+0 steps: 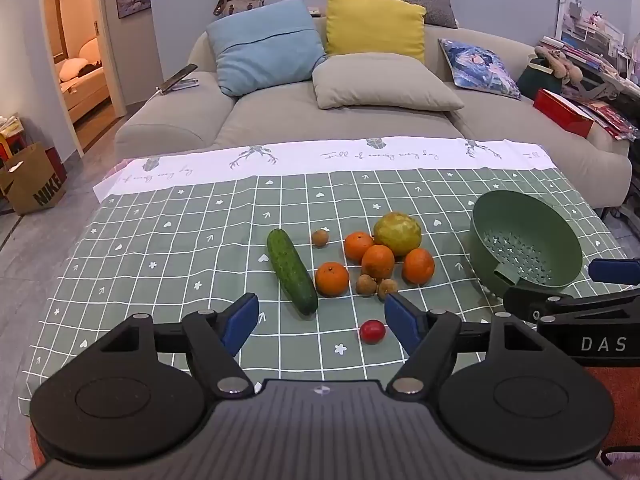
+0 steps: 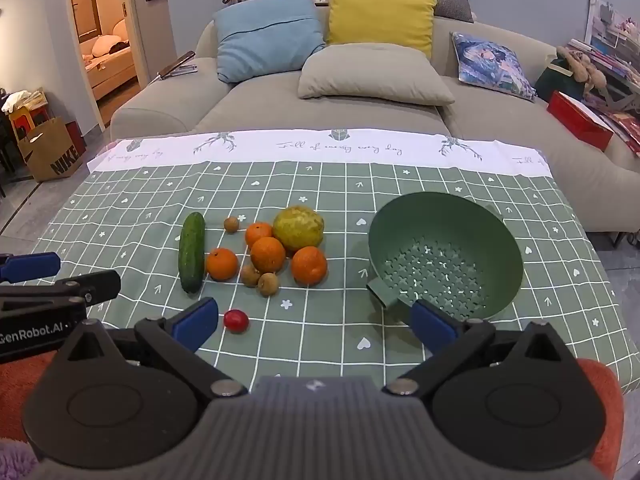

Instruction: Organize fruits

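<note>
A cucumber (image 1: pixel 291 270) (image 2: pixel 192 251) lies on the green checked tablecloth (image 1: pixel 160 264) (image 2: pixel 320 332), left of several oranges (image 1: pixel 332 278) (image 2: pixel 267 254), a yellow-green round fruit (image 1: pixel 397 233) (image 2: pixel 298 227) and small brown fruits (image 1: pixel 366 285) (image 2: pixel 267 283). A red cherry tomato (image 1: pixel 372 331) (image 2: pixel 236 320) sits nearest me. An empty green colander (image 1: pixel 524 246) (image 2: pixel 444 254) stands to the right. My left gripper (image 1: pixel 320 322) is open above the cloth, short of the fruit. My right gripper (image 2: pixel 316 322) is open too, with nothing between its blue pads.
A beige sofa (image 1: pixel 360 116) (image 2: pixel 320 112) with blue, yellow and grey cushions stands behind the table. A brown paper bag (image 1: pixel 34 184) (image 2: pixel 52 156) sits on the floor at the left. Red boxes and clutter (image 1: pixel 568 112) (image 2: pixel 580 120) fill the right side.
</note>
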The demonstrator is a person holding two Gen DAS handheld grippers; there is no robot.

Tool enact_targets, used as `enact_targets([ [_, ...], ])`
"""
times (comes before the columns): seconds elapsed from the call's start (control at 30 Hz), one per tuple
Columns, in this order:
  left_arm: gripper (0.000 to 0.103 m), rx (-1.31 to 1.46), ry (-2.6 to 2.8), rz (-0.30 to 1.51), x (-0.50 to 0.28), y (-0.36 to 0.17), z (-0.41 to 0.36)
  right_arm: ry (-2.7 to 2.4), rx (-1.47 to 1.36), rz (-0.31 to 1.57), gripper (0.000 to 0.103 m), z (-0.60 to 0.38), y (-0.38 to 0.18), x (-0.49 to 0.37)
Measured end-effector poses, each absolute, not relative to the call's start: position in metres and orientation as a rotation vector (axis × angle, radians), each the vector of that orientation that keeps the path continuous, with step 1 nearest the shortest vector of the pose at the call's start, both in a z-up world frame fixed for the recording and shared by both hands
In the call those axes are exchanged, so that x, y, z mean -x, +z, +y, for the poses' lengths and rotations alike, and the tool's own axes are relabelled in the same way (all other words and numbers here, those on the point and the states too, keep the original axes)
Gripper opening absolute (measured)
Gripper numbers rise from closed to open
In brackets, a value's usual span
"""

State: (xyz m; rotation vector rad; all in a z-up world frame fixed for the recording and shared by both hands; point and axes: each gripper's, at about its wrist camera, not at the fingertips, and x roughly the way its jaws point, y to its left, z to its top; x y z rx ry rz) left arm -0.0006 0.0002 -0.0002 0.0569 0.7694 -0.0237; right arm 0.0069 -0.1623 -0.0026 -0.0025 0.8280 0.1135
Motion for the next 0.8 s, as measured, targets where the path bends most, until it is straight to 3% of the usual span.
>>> enact_targets([
  [0.8, 0.082, -0.059, -0.033, 0.791, -0.0003, -0.0005, 0.0004, 0.106, 0.008, 0.833, 0.098, -0.1622, -0.0020, -0.0074],
])
